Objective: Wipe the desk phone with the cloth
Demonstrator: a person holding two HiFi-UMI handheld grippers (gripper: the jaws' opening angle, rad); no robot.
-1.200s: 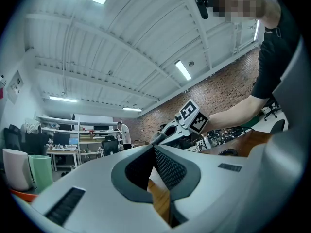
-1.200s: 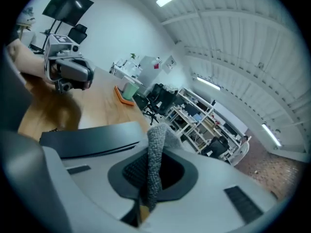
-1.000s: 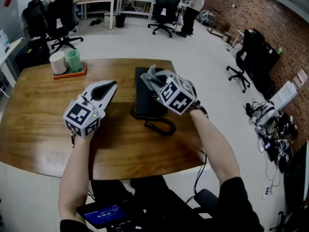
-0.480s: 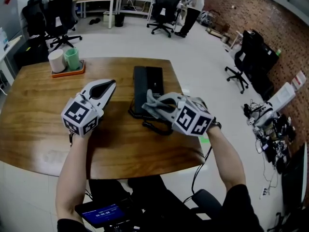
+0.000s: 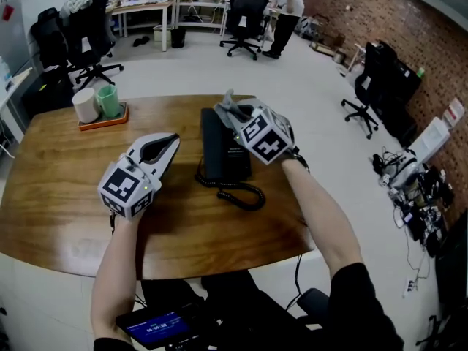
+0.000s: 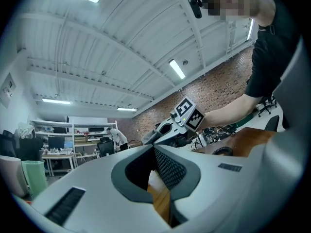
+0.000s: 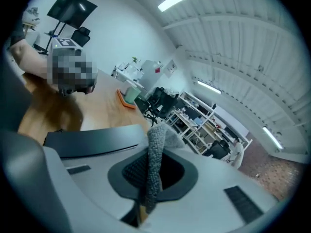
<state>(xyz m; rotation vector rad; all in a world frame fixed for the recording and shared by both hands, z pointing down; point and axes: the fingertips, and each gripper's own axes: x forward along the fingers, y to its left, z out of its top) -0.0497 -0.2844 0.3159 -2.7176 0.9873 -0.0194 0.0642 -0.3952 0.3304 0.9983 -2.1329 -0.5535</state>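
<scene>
The black desk phone (image 5: 221, 151) lies flat at the middle of the wooden table (image 5: 58, 174), and its coiled cord (image 5: 238, 191) trails toward me. My right gripper (image 5: 232, 112) hovers over the phone's far right part, shut on a grey cloth (image 5: 229, 105). In the right gripper view the cloth (image 7: 155, 161) hangs pinched between the jaws, with the phone's dark top (image 7: 92, 140) just beyond. My left gripper (image 5: 170, 140) rests left of the phone, shut with nothing in it. The left gripper view shows my left gripper (image 6: 151, 147) shut and the cloth (image 6: 148, 137) beyond it.
An orange tray (image 5: 110, 118) with a white cup (image 5: 85, 105) and a green cup (image 5: 110, 100) stands at the table's back left. Office chairs (image 5: 240, 13), desks and a standing person (image 5: 282, 6) are across the floor behind. The table's near edge runs close to my body.
My right gripper, with the cloth, first slid along the phone toward me to its near end, then went back to the far end. The left gripper has hardly moved.
</scene>
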